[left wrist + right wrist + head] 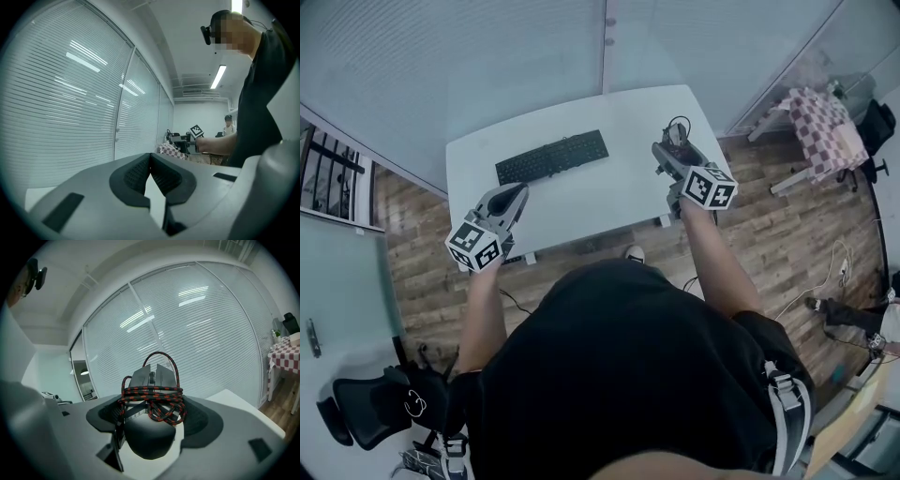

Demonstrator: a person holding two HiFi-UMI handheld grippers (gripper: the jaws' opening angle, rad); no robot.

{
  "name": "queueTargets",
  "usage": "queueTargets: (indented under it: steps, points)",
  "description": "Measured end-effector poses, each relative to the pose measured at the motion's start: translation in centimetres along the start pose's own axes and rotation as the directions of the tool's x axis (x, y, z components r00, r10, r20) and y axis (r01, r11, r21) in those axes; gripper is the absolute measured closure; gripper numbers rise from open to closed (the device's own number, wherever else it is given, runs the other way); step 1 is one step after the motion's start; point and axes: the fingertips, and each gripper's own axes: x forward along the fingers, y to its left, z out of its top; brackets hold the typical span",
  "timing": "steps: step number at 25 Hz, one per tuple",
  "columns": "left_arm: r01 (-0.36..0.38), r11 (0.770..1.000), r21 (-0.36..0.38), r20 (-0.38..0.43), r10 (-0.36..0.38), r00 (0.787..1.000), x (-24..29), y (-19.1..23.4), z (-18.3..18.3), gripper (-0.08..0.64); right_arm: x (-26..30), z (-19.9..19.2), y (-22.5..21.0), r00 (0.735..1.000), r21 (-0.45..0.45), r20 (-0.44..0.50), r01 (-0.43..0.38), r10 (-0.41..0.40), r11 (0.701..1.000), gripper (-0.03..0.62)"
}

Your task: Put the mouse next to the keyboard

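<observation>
A black keyboard [551,157] lies on the white table [581,202], left of centre and slightly slanted. My right gripper [673,150] is over the table's right end, shut on a dark mouse [677,136]. In the right gripper view the mouse [150,432] sits between the pads, its red-and-black braided cable [152,397] wound round its body; the right gripper [152,416] points towards the blinds. My left gripper [514,195] hovers over the table's front left part, below the keyboard. The left gripper [150,161] has its pads touching and nothing between them.
A glass wall with blinds runs behind the table. A small table with a checkered cloth [825,127] stands to the right on the wooden floor. A black office chair [366,412] is at the lower left. Another person [228,125] stands far off.
</observation>
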Motion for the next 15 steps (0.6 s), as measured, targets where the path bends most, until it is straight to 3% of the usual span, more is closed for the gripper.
queueTargets:
  steps: [15]
  points:
    - [-0.023, 1.0, -0.013, -0.037, 0.022, 0.999, 6.9, 1.6, 0.3, 0.538, 5.1, 2.2, -5.9, 0.998, 0.016, -0.036, -0.051, 0.051, 0.999, 0.187]
